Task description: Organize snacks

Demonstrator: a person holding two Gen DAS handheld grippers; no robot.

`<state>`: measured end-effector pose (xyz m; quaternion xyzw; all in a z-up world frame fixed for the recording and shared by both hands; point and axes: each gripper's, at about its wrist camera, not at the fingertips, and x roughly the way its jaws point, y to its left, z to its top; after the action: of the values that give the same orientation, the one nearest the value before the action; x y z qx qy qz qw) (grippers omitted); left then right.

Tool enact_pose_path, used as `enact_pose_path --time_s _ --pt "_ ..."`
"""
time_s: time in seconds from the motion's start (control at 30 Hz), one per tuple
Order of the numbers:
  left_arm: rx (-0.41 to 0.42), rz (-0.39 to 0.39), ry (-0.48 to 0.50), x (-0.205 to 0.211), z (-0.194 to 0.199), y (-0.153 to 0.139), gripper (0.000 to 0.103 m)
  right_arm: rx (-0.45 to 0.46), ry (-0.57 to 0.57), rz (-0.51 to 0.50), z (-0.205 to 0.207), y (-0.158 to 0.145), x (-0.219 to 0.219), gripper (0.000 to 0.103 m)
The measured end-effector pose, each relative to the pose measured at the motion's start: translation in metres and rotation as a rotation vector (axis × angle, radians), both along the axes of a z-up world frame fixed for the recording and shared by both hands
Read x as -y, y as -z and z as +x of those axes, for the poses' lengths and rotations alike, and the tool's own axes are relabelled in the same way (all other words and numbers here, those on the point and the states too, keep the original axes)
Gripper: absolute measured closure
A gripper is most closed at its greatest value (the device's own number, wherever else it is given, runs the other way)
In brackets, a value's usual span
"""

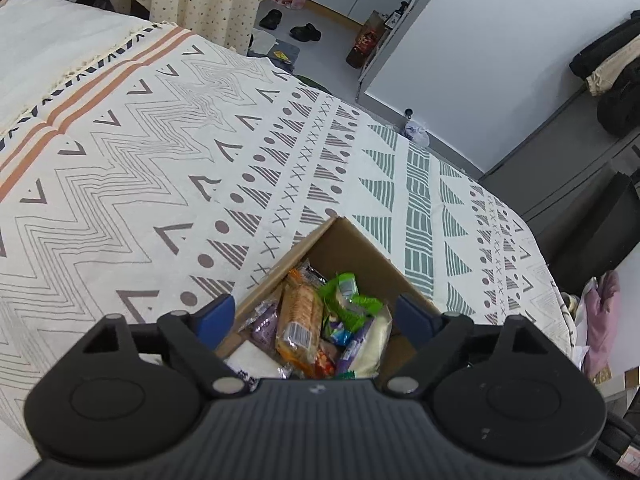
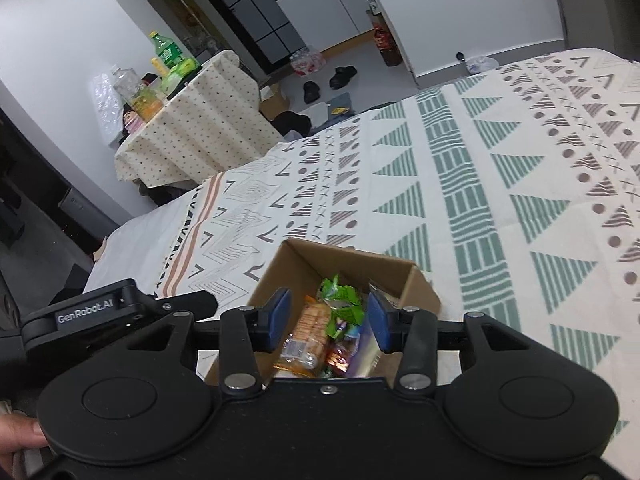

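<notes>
An open cardboard box [image 1: 352,240] stands on a patterned bedspread [image 1: 160,168]. It holds several snack packets: an orange one [image 1: 300,320], a green one [image 1: 348,300], a purple one [image 1: 264,326] and a white one [image 1: 376,344]. My left gripper [image 1: 316,316] hovers over the box, open wide, its blue pads clear of the packets. In the right wrist view the same box [image 2: 320,260] shows the orange packet [image 2: 308,332] and the green packet [image 2: 340,296]. My right gripper [image 2: 329,320] is open above them, gripping nothing. The left gripper's body [image 2: 100,312] sits at its left.
The bedspread [image 2: 500,200] covers the bed out to its edges. A table with a dotted cloth [image 2: 192,128] carries bottles. Black shoes [image 2: 344,74] lie on the floor beyond. Dark clothes [image 1: 612,80] hang at the right. A hand [image 2: 20,436] shows at the lower left.
</notes>
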<state>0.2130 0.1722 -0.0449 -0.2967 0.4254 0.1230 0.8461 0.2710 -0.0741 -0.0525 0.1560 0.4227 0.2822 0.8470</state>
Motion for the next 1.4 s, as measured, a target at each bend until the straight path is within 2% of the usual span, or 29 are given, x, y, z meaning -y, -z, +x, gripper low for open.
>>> enact_pose_path --time_s 0.37,0.43,0.57,0.63,0.83,1.4 --pt "-0.022 0.030 0.073 0.027 -0.014 -0.010 0.007 0.003 0.039 0.013 -0.022 -0.010 0.033 0.036" --pt "-0.028 0.036 0.079 0.032 -0.018 -0.013 0.005 0.008 0.044 0.016 -0.026 -0.012 0.039 0.026" --pt "-0.032 0.057 0.092 0.043 -0.027 -0.021 0.004 0.025 0.052 0.018 -0.036 -0.020 0.052 0.020" --pt "-0.029 0.062 0.100 0.048 -0.032 -0.025 0.001 0.030 0.056 0.022 -0.041 -0.024 0.058 0.012" --pt "-0.017 0.093 0.115 0.063 -0.050 -0.037 0.000 0.064 0.059 0.014 -0.060 -0.038 0.076 0.000" --pt "0.054 0.176 0.183 0.094 -0.108 -0.077 0.000 0.150 0.117 -0.021 -0.113 -0.074 0.117 0.000"
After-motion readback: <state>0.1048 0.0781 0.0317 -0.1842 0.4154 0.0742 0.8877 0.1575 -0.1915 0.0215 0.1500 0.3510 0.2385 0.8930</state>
